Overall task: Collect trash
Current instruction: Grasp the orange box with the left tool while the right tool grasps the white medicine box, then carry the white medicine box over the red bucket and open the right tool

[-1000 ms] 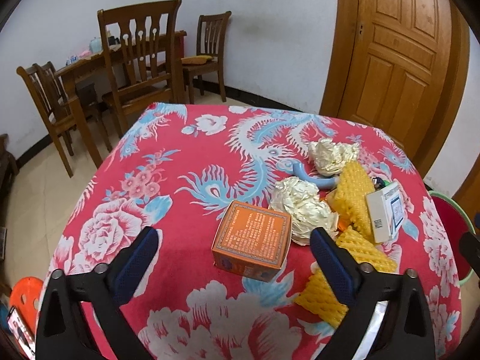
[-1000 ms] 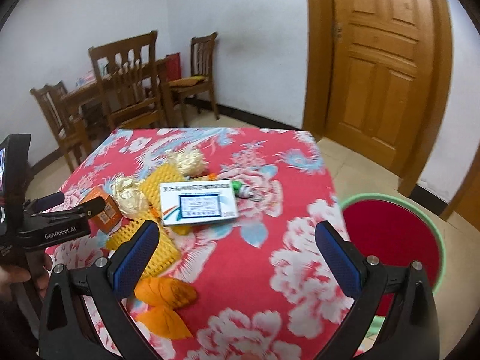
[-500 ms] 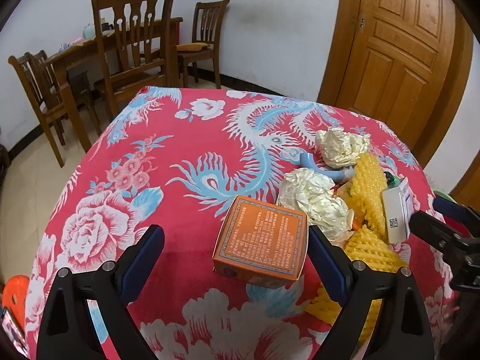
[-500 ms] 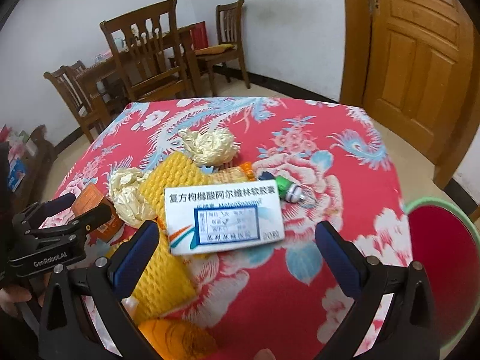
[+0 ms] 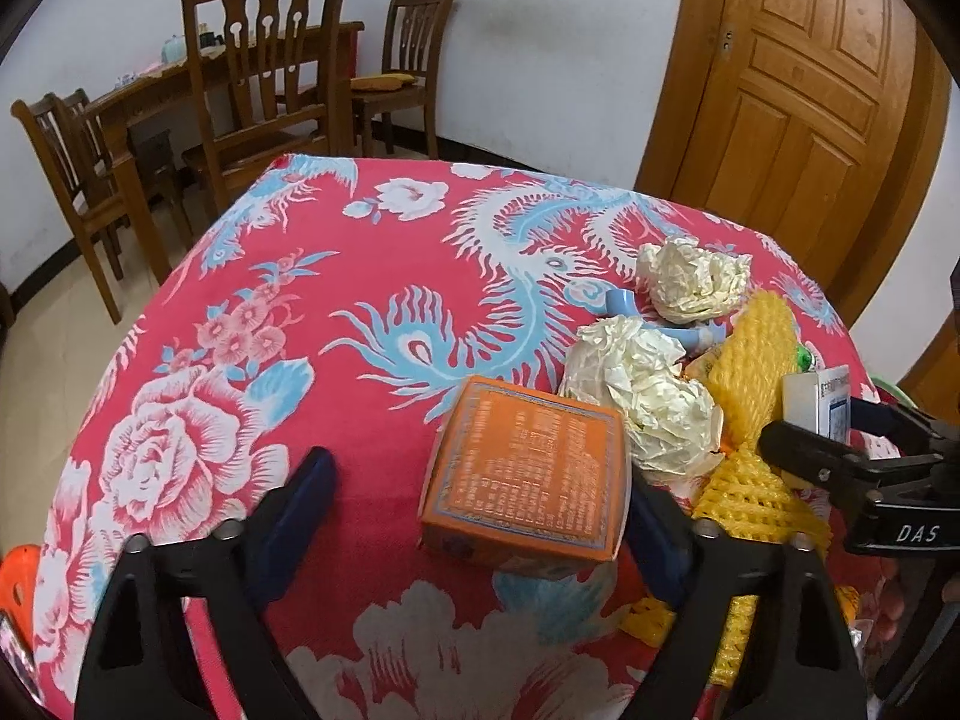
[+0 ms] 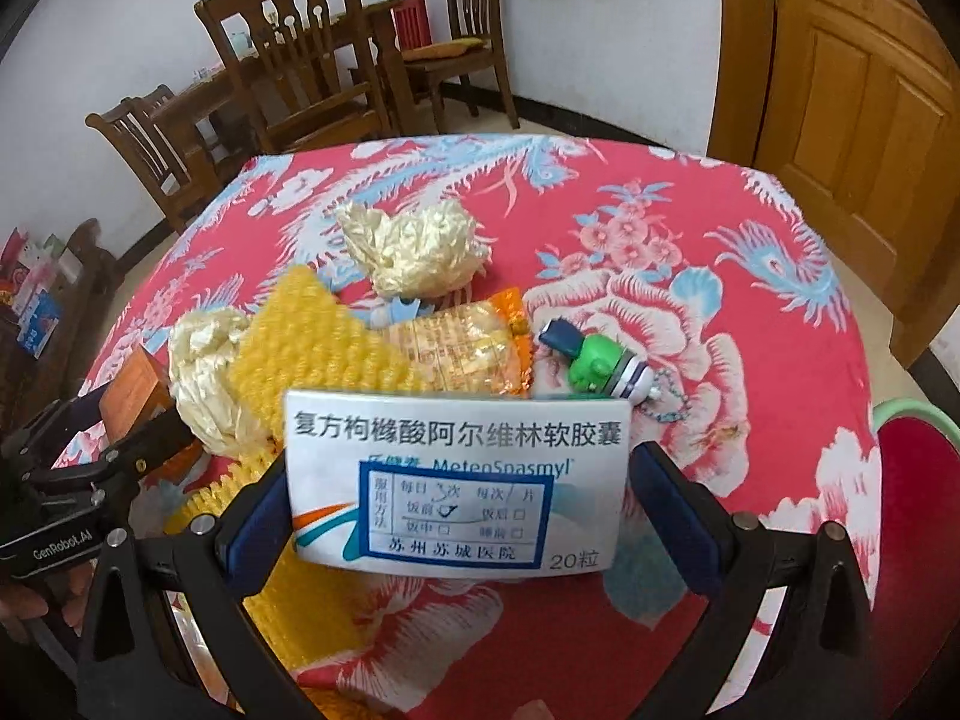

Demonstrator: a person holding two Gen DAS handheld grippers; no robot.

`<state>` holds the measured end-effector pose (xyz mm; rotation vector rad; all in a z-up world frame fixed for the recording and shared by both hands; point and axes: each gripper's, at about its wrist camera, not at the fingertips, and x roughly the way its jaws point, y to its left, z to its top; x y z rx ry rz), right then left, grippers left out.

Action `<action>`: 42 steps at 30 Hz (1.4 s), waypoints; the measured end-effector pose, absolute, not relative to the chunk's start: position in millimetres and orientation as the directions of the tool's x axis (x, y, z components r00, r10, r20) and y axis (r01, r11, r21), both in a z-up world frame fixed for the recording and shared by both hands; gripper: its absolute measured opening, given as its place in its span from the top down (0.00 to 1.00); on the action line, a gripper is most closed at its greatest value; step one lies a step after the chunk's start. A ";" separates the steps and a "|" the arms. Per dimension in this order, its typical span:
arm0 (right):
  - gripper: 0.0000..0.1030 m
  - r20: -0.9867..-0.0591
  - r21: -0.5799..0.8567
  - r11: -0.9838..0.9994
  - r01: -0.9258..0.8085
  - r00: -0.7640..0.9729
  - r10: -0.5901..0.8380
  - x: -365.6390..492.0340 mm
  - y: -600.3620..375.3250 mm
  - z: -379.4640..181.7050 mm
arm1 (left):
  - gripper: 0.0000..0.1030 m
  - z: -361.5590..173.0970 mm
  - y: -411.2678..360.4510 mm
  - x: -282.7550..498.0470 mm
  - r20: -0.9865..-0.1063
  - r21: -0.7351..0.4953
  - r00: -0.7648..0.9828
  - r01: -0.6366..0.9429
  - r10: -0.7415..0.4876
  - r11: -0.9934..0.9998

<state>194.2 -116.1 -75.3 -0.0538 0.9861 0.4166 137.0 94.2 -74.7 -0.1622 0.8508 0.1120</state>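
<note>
Orange box (image 5: pixel 528 474) between left hand-held gripper (image 5: pixel 480 504) fingers

We seem to be in a home dining room: ahead of the grippers, beyond the table (image 5: pixel 198 324) under its red flowered cloth, stand wooden dining chairs (image 5: pixel 264 66) round a second wooden table (image 5: pixel 150 90), with a panelled wooden door (image 5: pixel 804 90) to the right.

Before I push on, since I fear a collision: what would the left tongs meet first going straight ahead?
Probably the orange box: it lies between the open left tongs, right finger beside its edge. Depth is hard to judge.
</note>
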 end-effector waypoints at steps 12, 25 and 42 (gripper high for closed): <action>0.11 -0.791 0.154 0.931 -0.330 0.523 0.316 185.3 -125.6 -63.4 | 0.49 -70.8 103.6 128.2 -0.736 -0.167 0.676 -0.156 -0.018 0.974; 0.11 -0.728 0.194 0.936 -0.293 0.597 0.337 157.8 -155.8 -27.2 | 0.49 -41.2 89.0 108.1 -0.702 -0.150 0.712 -0.108 -0.029 0.983; 0.11 -0.662 0.186 0.964 -0.193 0.700 0.267 107.5 -225.0 17.2 | 0.49 -3.4 24.2 99.2 -0.656 -0.128 0.747 0.024 -0.103 0.991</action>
